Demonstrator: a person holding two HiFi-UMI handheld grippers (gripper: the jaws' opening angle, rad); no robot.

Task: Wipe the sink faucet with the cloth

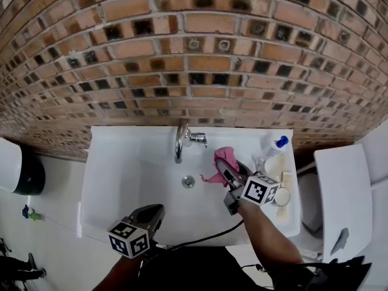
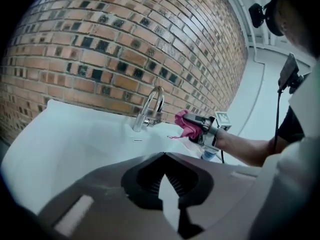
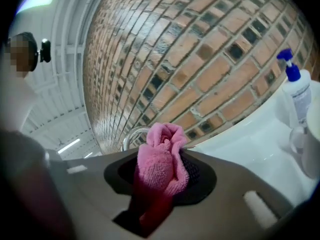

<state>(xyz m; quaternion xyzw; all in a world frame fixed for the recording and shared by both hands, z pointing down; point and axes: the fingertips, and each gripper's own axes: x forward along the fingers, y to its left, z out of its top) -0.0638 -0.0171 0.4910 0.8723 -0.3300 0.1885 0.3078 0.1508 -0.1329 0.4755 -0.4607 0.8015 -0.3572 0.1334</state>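
A chrome faucet (image 1: pixel 180 140) curves over the white sink (image 1: pixel 121 162) at its back edge. My right gripper (image 1: pixel 226 170) is shut on a bunched pink cloth (image 1: pixel 219 160), held over the basin just right of the faucet and apart from it. In the right gripper view the cloth (image 3: pixel 161 166) fills the jaws of the right gripper (image 3: pixel 160 151), and the faucet (image 3: pixel 131 134) arcs behind it. My left gripper (image 1: pixel 159 211) hovers over the sink's near edge, shut and holding nothing. The left gripper view shows the faucet (image 2: pixel 152 106), the cloth (image 2: pixel 185 125) and the left gripper (image 2: pixel 165 156).
A spray bottle with a blue top (image 1: pixel 276 145) and a small jar (image 1: pixel 282 196) stand on the sink's right ledge. The brick wall (image 1: pixel 194 53) rises right behind the faucet. A black dispenser (image 1: pixel 29 176) hangs at the left, and a white fixture (image 1: pixel 342 187) stands at the right.
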